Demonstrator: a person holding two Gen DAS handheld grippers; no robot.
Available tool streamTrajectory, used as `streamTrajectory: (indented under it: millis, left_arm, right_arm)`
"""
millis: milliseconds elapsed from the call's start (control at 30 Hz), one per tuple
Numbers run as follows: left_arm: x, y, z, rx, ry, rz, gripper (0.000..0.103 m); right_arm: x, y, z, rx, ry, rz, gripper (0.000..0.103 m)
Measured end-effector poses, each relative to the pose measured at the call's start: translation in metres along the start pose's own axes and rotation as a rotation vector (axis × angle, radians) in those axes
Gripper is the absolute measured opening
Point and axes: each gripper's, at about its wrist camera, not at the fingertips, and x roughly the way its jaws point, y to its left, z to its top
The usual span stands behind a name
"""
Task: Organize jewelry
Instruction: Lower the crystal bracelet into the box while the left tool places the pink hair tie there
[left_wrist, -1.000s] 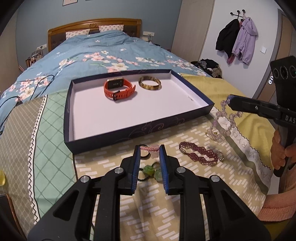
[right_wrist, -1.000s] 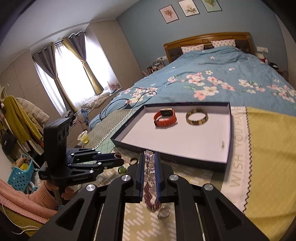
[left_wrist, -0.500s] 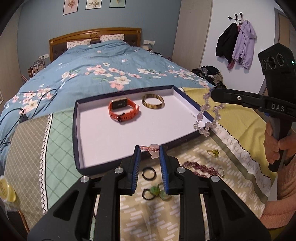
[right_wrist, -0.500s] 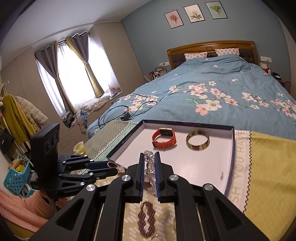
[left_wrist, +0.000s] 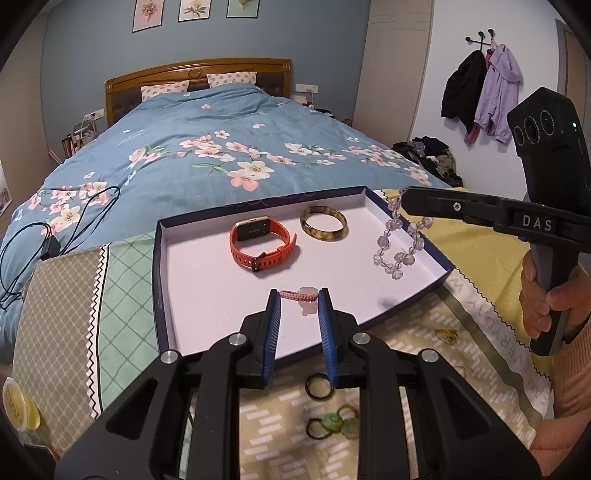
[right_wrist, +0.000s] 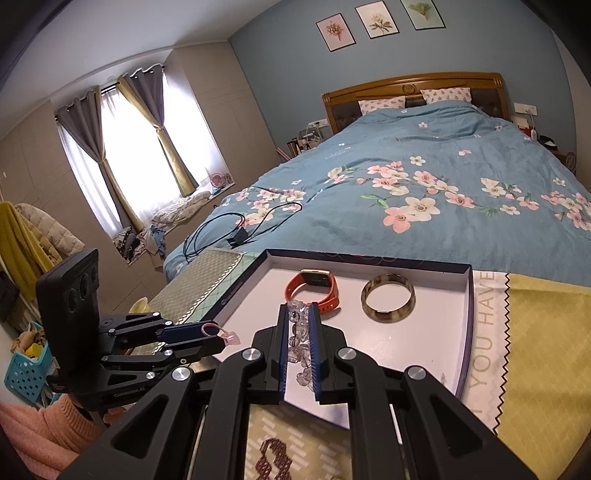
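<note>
Left wrist: patchwork cloth (left_wrist: 122, 295) on floral bed (left_wrist: 207, 155); left claw (left_wrist: 298, 306) grips pink bracelet (left_wrist: 298, 295), right claw (right_wrist: 298, 317) apparently crystal beads (right_wrist: 299, 332).

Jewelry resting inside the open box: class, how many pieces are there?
2: the orange smartwatch at centre back and the tortoiseshell bangle to its right. The box holds nothing else; both bracelets hang above it, still gripped.

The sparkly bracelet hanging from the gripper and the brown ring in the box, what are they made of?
The hanging bracelet looks like clear, faceted beads, glass or crystal-like plastic: light passes through, with a pale lilac tint. The bangle in the tray looks like glossy resin or horn, mottled brown and amber like tortoiseshell, with a shine along its rim. Neither can be settled by sight alone.
</note>
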Motion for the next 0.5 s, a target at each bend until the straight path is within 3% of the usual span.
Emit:
streamTrajectory:
  millis: [500]
  left_arm:
    - [0.021, 0.012, 0.012, -0.02, 0.017, 0.022, 0.021]
  right_arm:
    - [0.028, -0.008, 0.007, 0.017, 0.031, -0.006, 0.009]
